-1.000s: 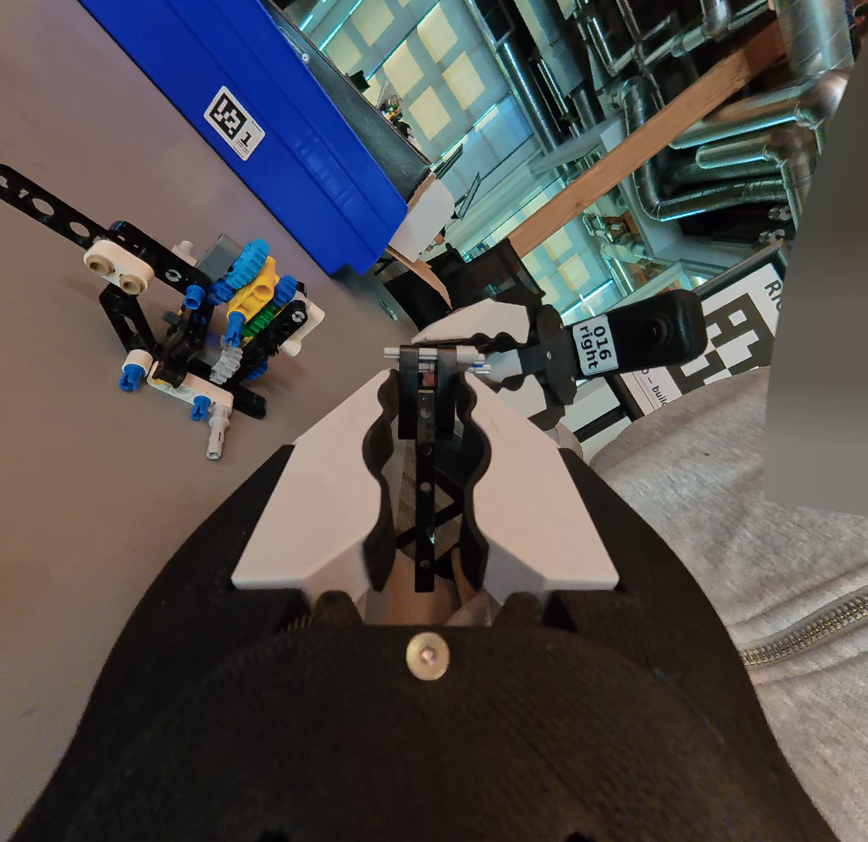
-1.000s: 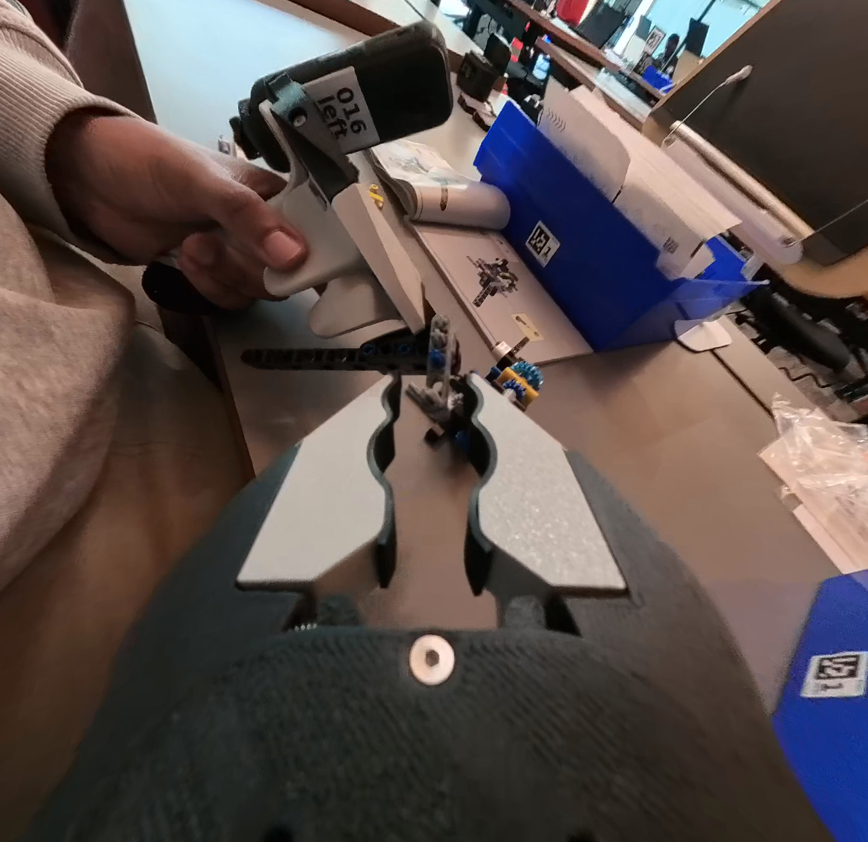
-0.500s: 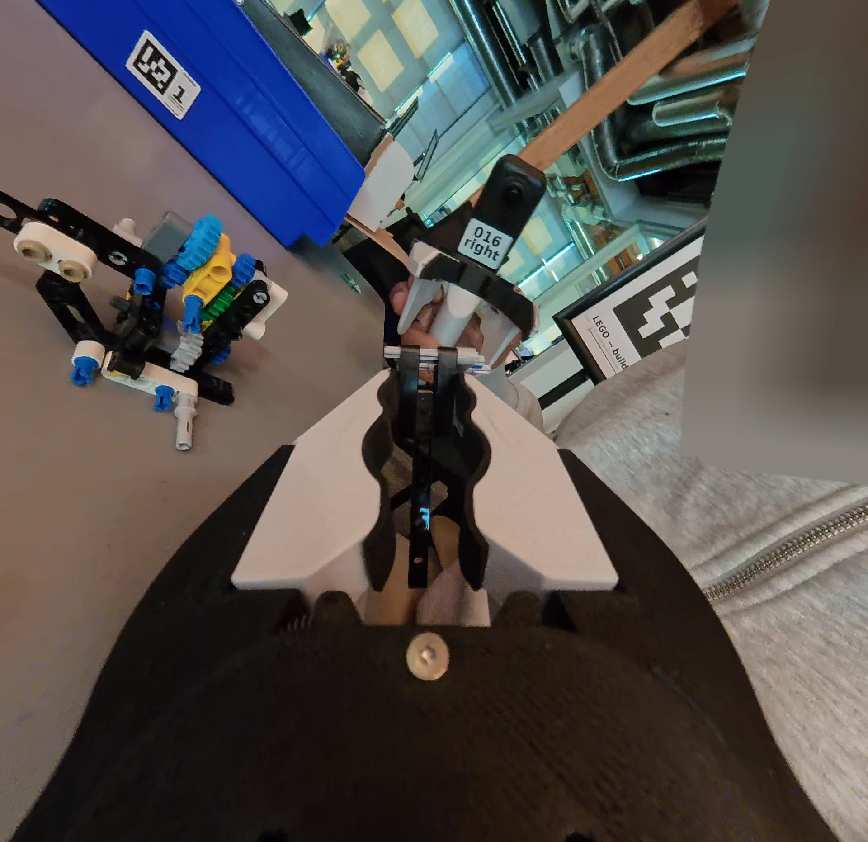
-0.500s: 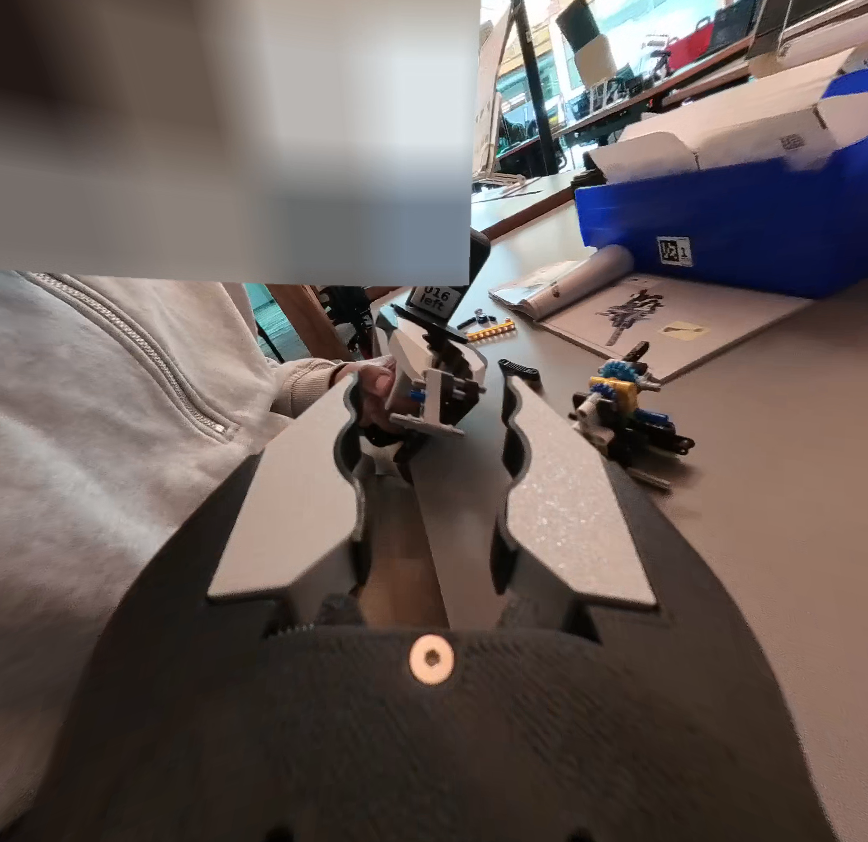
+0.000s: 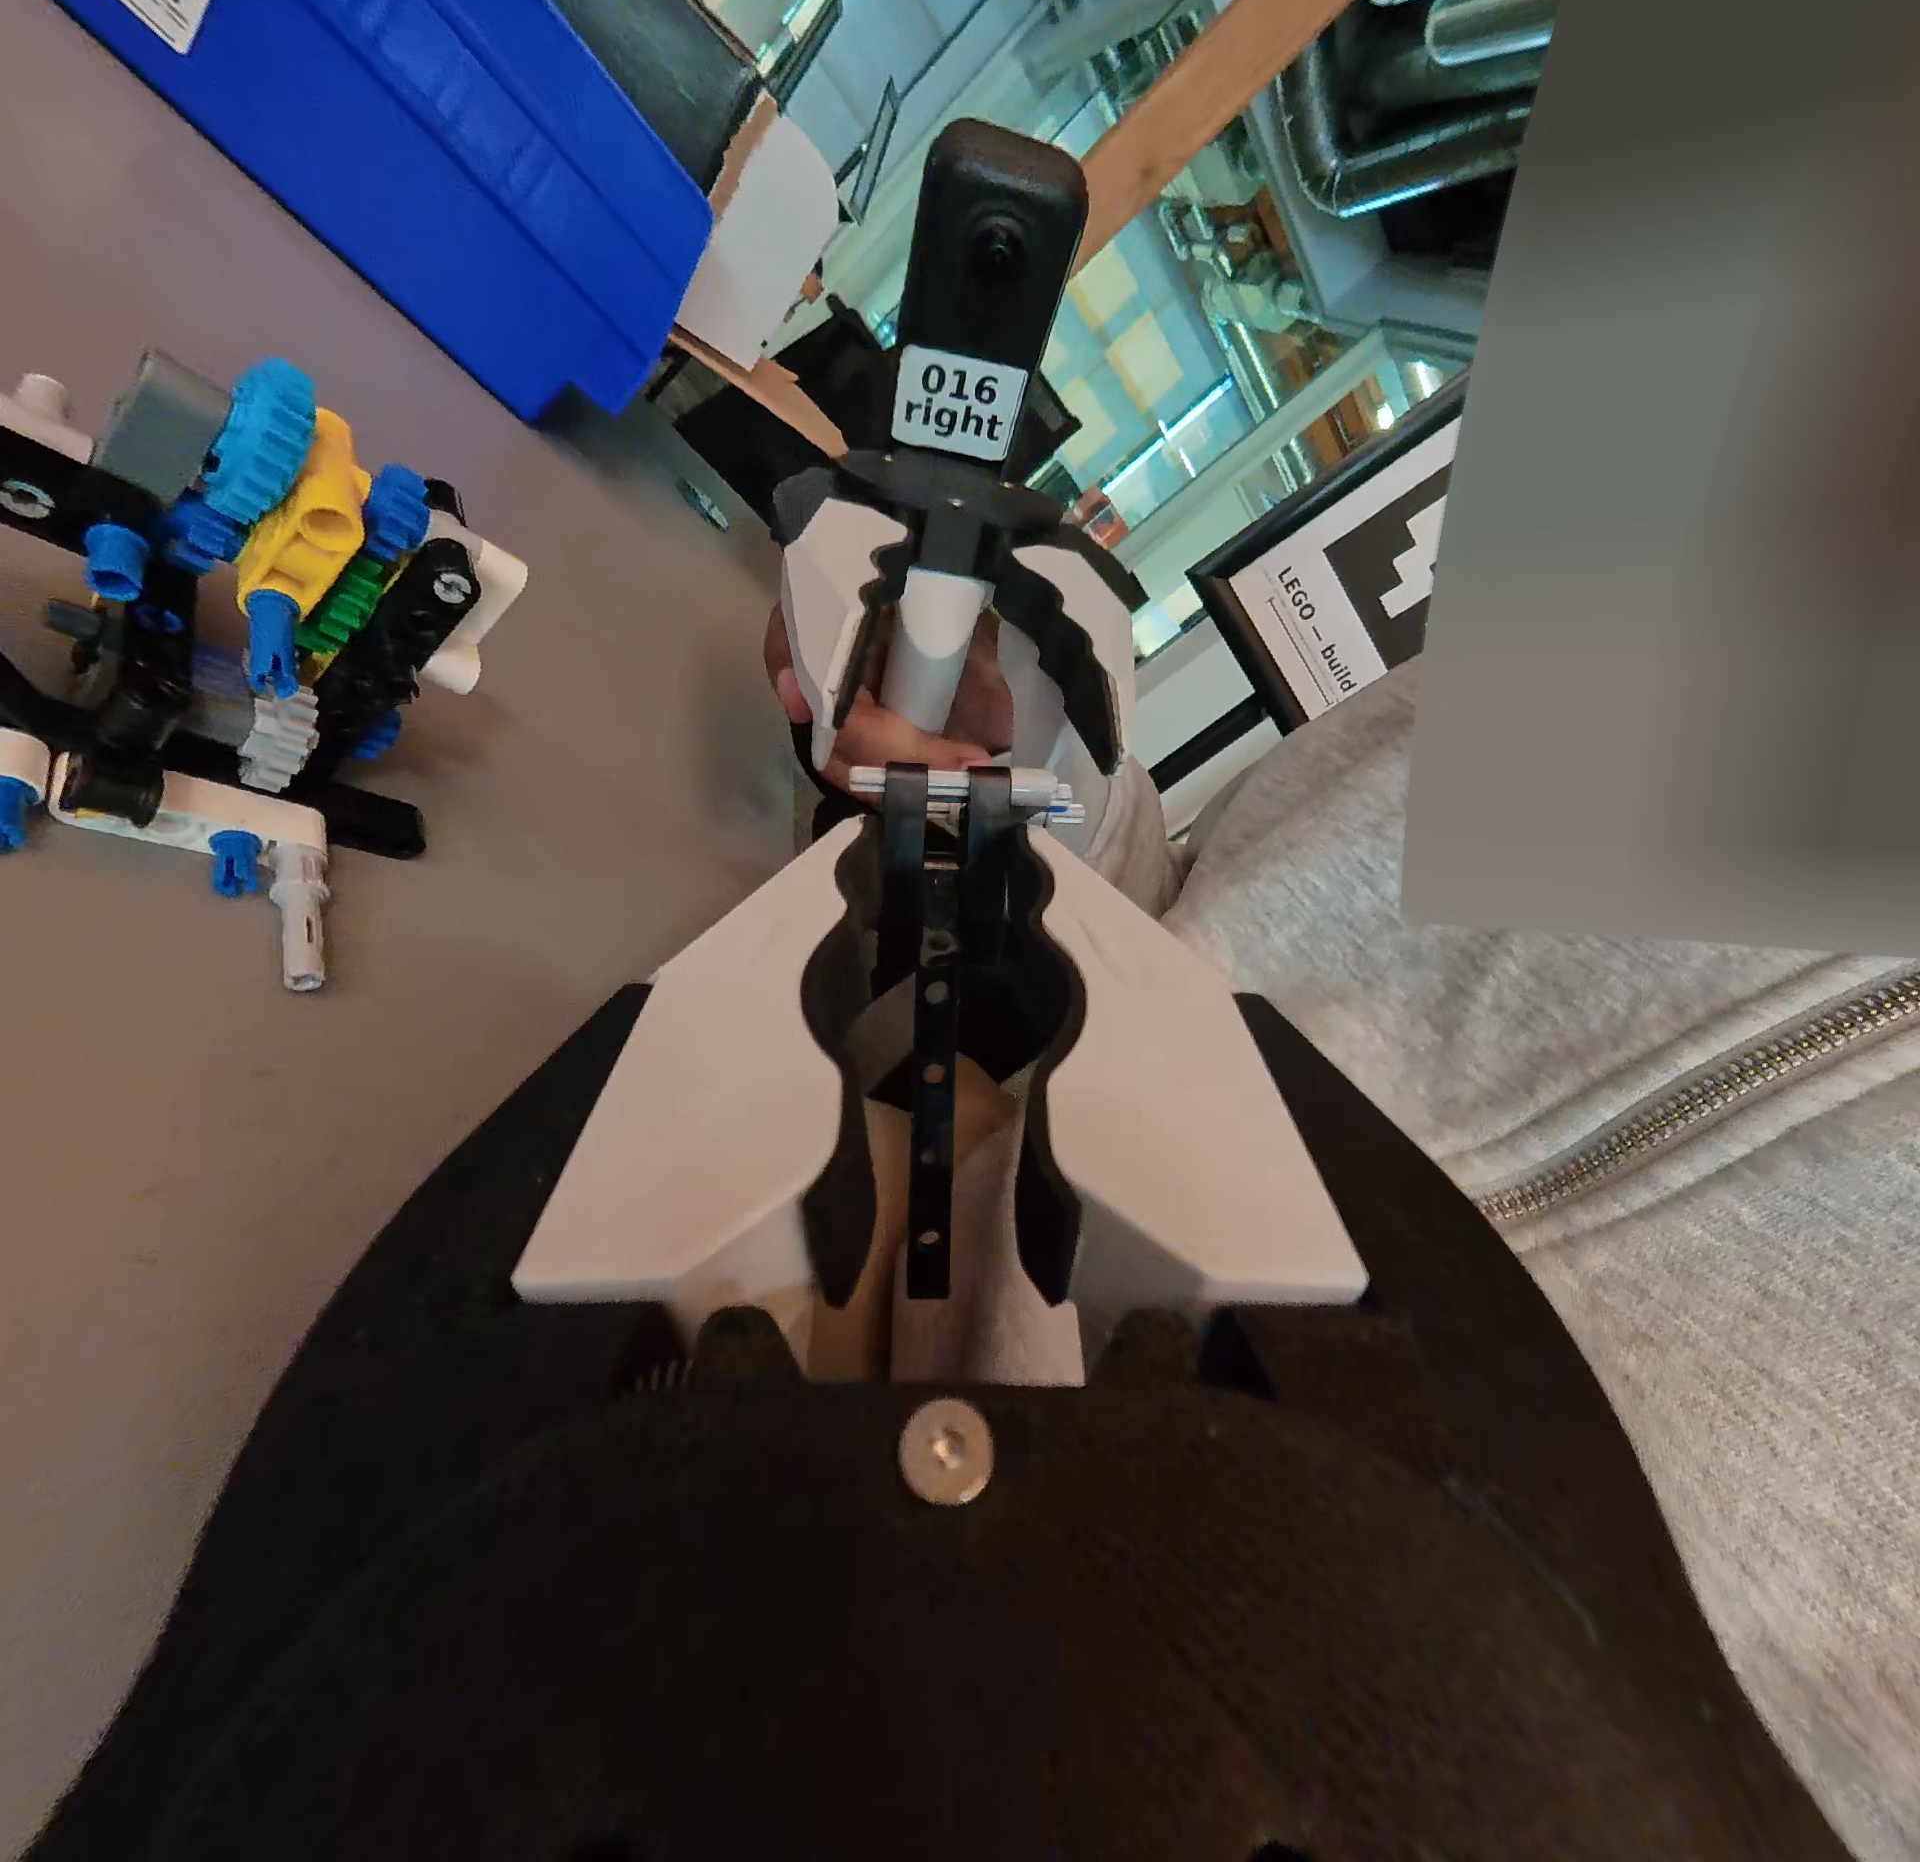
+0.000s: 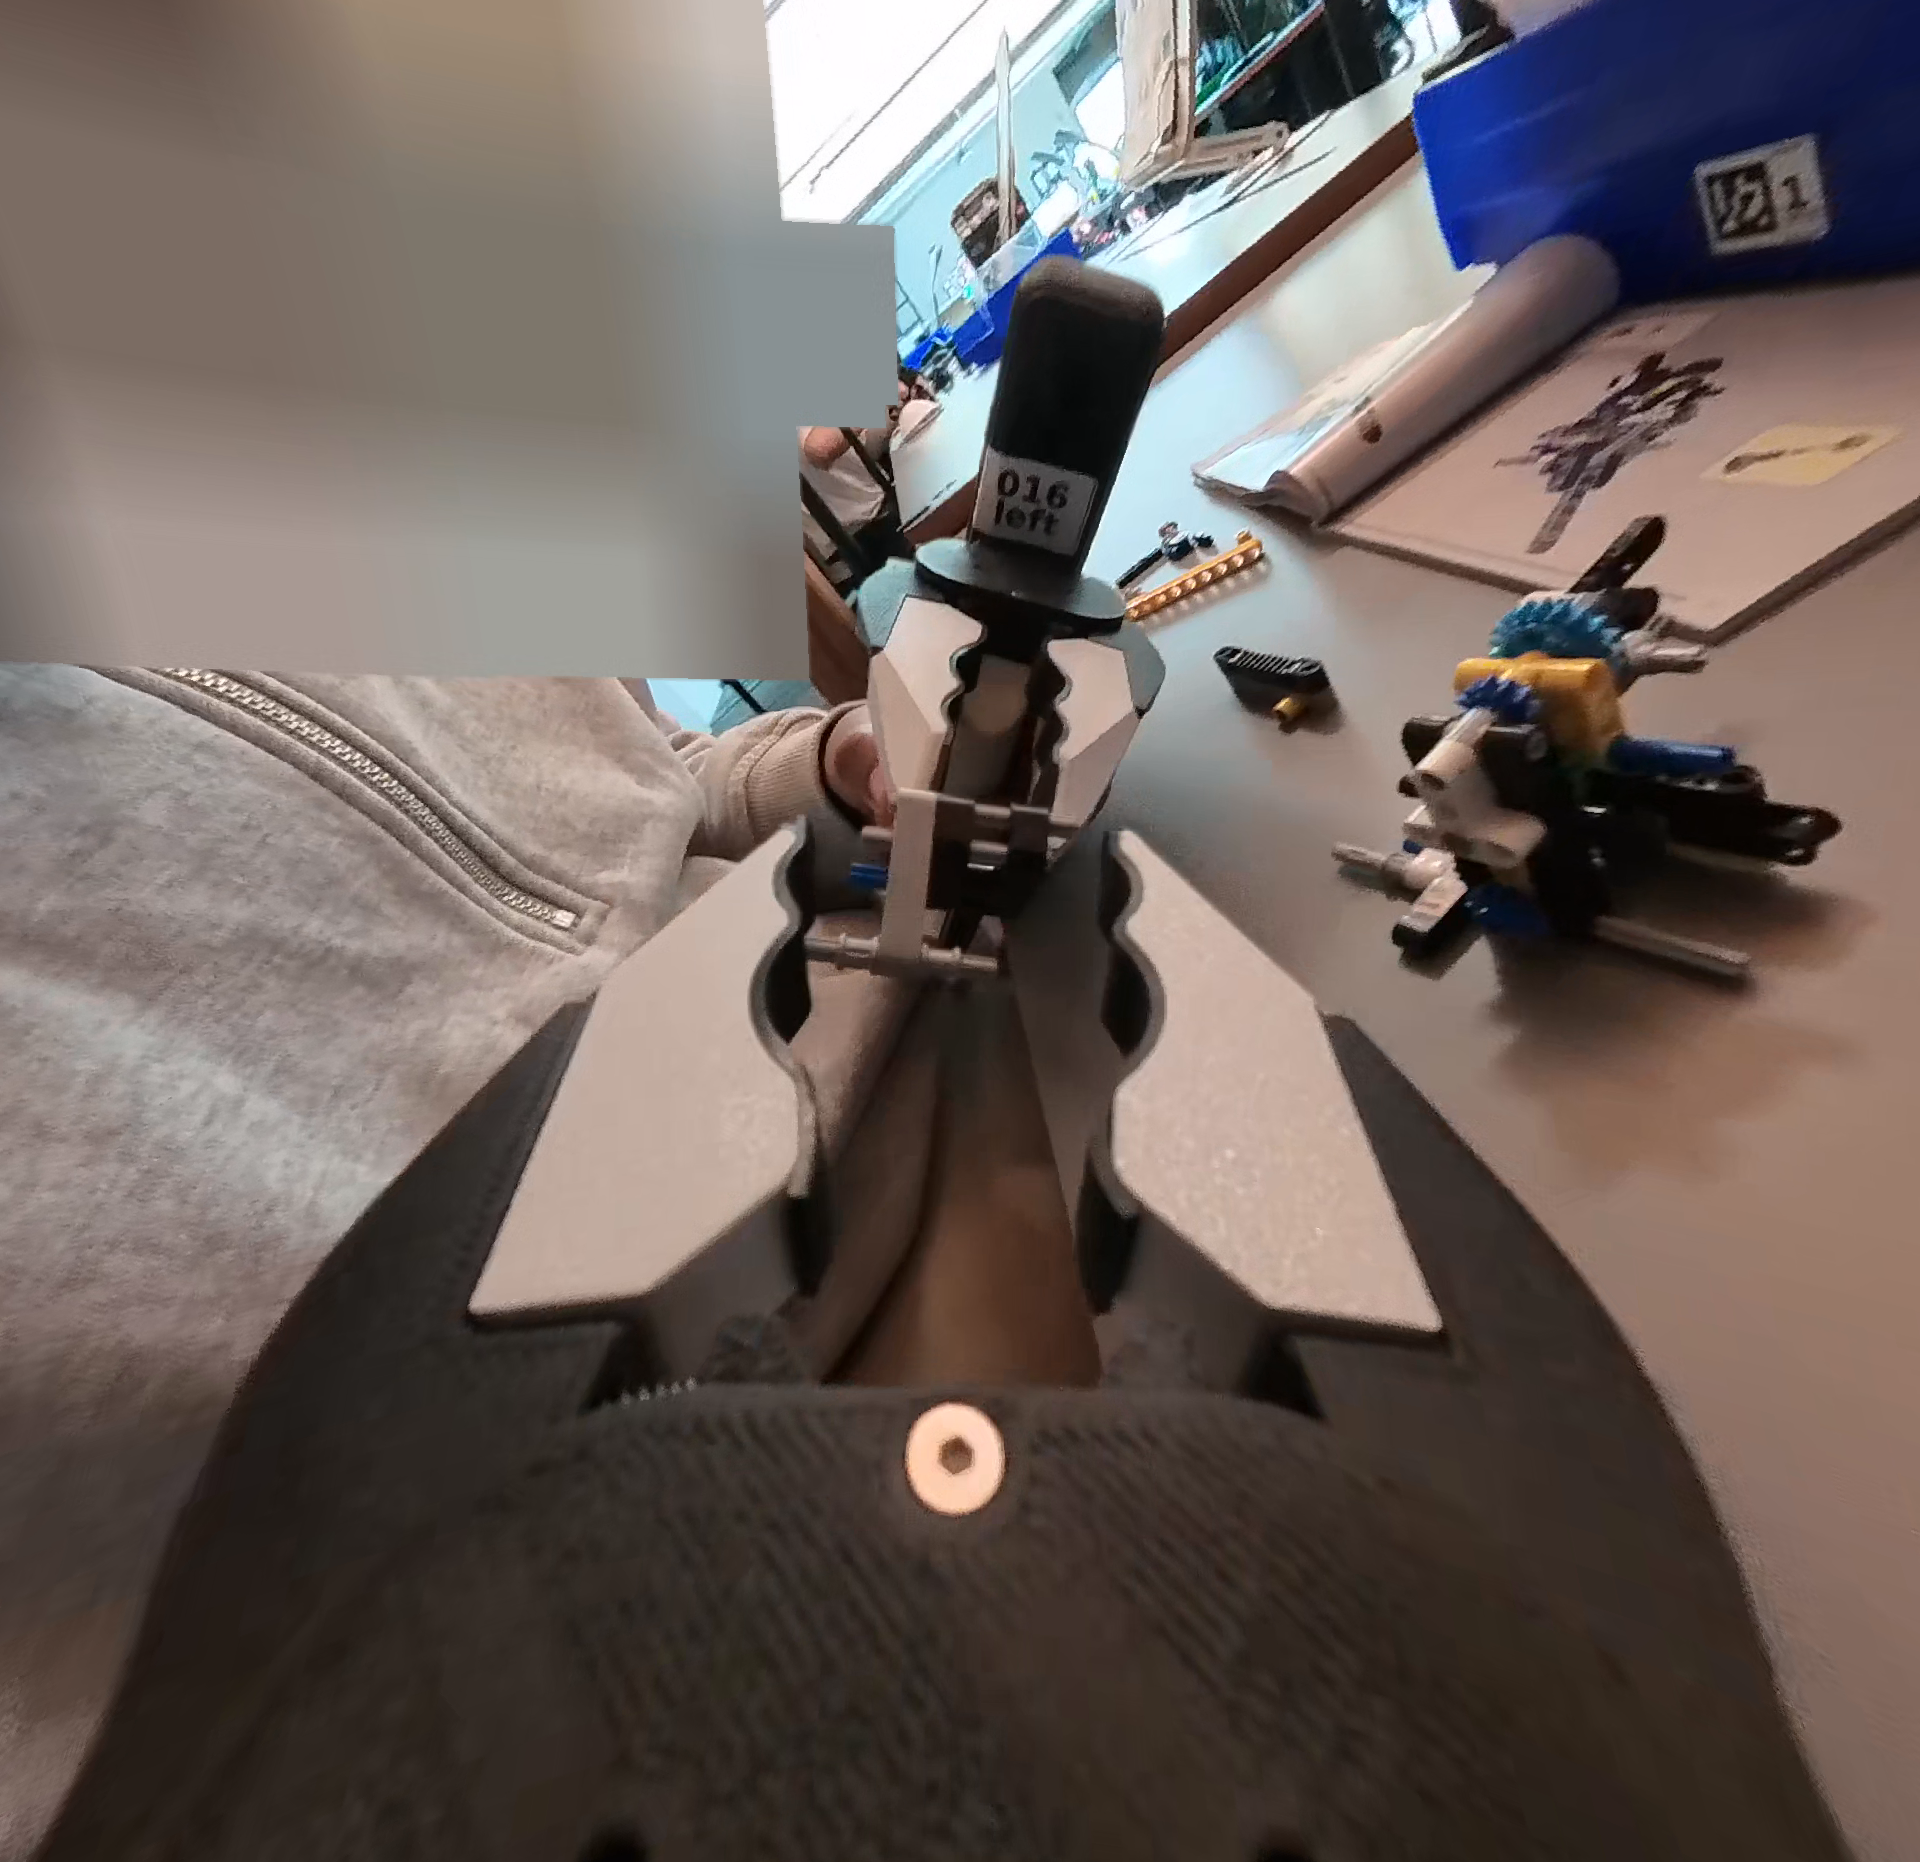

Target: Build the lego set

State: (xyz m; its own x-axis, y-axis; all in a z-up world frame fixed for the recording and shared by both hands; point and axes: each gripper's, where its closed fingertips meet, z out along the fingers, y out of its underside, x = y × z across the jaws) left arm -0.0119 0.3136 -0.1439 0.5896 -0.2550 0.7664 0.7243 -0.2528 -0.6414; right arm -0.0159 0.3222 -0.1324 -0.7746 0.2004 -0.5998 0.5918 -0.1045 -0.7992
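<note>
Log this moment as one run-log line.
left gripper: shut on black beam piece | right gripper: open, facing it | main model: on table

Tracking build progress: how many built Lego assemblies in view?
2: black assembly in the left claw, colourful assembly on the table by the bin. Others may be out of frame.

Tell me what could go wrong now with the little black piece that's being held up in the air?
The left gripper pinches the black beam piece only by its thin edges, so a push from the open right gripper facing it might twist it or pop it loose. Its grey pins stick out sideways and could snag on the right jaws. If it drops, it may hit the half-built model on the table.
</note>
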